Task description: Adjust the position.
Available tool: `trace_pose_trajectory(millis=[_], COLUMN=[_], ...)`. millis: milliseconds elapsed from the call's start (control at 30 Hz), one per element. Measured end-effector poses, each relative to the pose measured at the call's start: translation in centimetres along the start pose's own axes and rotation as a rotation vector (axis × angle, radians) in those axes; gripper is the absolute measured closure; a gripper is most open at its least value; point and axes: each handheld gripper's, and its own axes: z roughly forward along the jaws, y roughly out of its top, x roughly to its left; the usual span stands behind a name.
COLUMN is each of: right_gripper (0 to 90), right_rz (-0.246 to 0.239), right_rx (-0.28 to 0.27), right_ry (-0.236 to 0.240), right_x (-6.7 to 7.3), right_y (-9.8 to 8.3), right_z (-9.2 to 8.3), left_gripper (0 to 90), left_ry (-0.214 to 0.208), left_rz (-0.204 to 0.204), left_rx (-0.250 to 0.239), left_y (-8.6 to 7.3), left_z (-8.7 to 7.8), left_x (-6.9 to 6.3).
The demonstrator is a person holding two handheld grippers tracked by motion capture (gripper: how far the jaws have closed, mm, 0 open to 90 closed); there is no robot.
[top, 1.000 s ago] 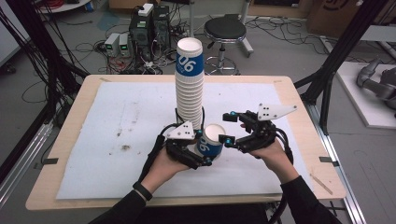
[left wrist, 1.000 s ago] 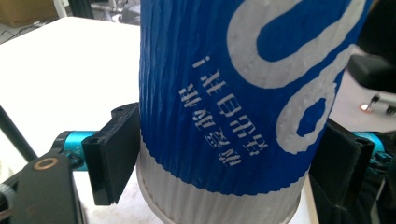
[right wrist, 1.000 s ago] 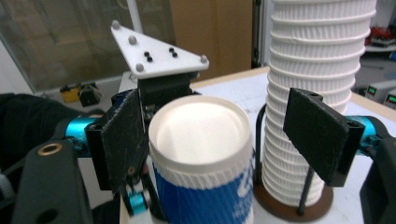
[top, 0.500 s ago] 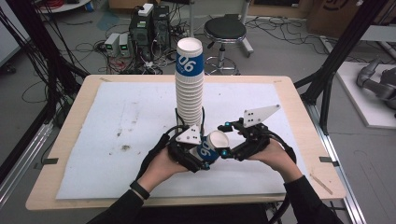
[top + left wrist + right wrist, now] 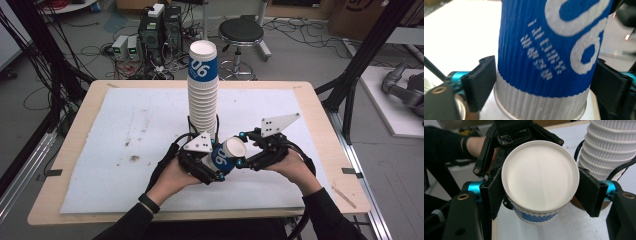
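Above the tabletop [image 5: 125, 135], our left gripper [image 5: 207, 167], its jaws just opening, loosely flanks the base of the blue paper cup [image 5: 226, 155]. Our right gripper [image 5: 247, 155] has just clamped the cup's rim, in front of the cup stack [image 5: 202, 95].

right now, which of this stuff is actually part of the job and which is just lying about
Part of the job:
- single blue-and-white cup, lifted in front of the stack
- tall cup stack, upright on the mat
- white mat on the table

Just lying about:
- stool
- computer cases
- floor cables
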Motion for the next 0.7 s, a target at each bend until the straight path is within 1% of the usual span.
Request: trace_pose_trajectory(millis=[33, 67, 100, 200, 267, 333, 400, 433, 500, 533, 700], right_gripper=[29.8, 29.8, 29.8, 29.9, 29.8, 29.8, 29.8, 29.8, 29.9, 29.8, 30.0], right_rz=[0.006, 0.023, 0.025, 0.038, 0.049, 0.063, 0.073, 0.079, 0.081, 0.081, 0.081], right_rx=[-0.014, -0.034, -0.051, -0.093, -0.120, -0.148, -0.168, -0.171, -0.171, -0.178, -0.172], right_ry=[0.008, 0.019, 0.023, 0.032, 0.039, 0.052, 0.059, 0.064, 0.067, 0.068, 0.067], right_x=[-0.1, -0.1, -0.2, -0.3, -0.3, -0.4, -0.5, -0.5, -0.5, -0.5, -0.7], right_y=[0.0, 0.0, 0.0, 0.1, 0.1, 0.1, 0.0, -0.1, -0.1, -0.2, -0.3], right_z=[-0.1, -0.3, -0.4, -0.8, -1.1, -1.3, -1.3, -1.3, -1.3, -1.3, -1.2], left_gripper=[9.0, 8.1, 7.9, 8.0, 8.0, 7.9, 8.0, 8.6, 15.3, 15.3, 17.3], left_ry=[-0.010, -0.018, -0.020, -0.019, -0.030, -0.030, -0.040, -0.042, -0.053, -0.052, -0.056], left_rz=[-0.020, -0.026, -0.036, -0.066, -0.079, -0.083, -0.082, -0.083, -0.076, -0.071, -0.070], left_rx=[-0.037, -0.060, -0.085, -0.136, -0.167, -0.183, -0.200, -0.205, -0.206, -0.204, -0.196], left_y=[-0.1, -0.1, -0.2, -0.3, -0.5, -0.6, -0.6, -0.6, -0.6, -0.6, -0.6], left_z=[-0.2, -0.3, -0.5, -0.7, -0.7, -0.7, -0.8, -0.9, -1.0, -1.1, -1.4], left_x=[0.1, 0.1, 0.1, 0.1, 0.3, 0.3, 0.4, 0.3, 0.4, 0.4, 0.6])
